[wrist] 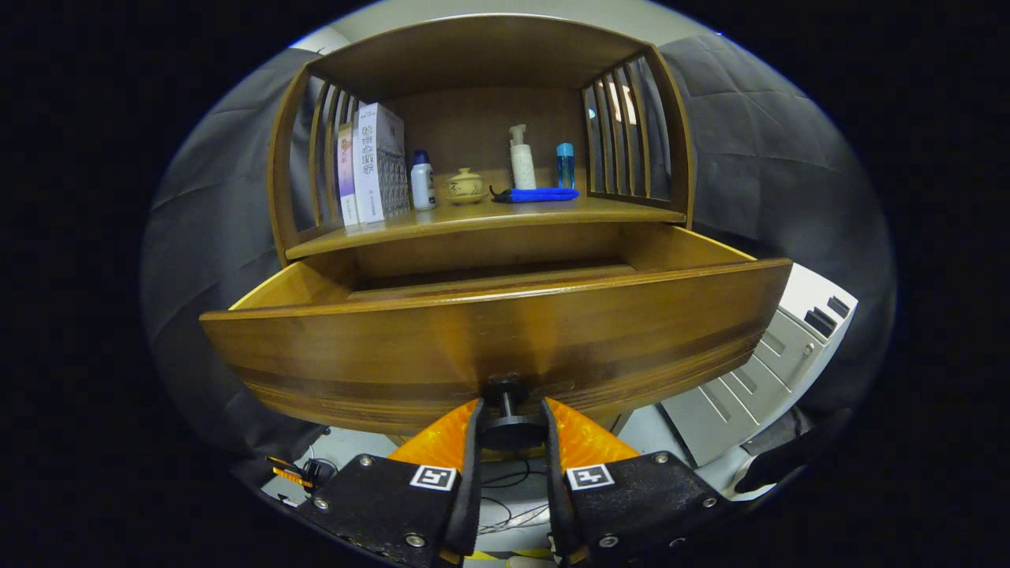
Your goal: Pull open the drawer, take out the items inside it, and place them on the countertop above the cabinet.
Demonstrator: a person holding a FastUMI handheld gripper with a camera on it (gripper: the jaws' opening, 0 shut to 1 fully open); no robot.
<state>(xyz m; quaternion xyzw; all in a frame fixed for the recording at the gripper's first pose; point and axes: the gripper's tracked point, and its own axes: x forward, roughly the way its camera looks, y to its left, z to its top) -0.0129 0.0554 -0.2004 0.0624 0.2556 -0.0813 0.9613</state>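
Observation:
A wooden cabinet's drawer [489, 339] stands pulled out toward me, its curved front panel filling the space just ahead of the fingers. Its dark round knob [509, 414] sits between my two fingers, and my gripper [509, 422] is shut on it. The drawer's inside is hidden behind the front panel; no items in it can be seen. Above the drawer lies the countertop shelf [489, 217].
On the countertop stand boxed books [371, 162], a small white bottle [423, 181], a lidded ceramic pot [465, 186], a pump bottle [521, 158], a blue bottle [565, 166] and a blue cloth [536, 195]. Slatted sides enclose it. A grey machine [765, 363] sits lower right.

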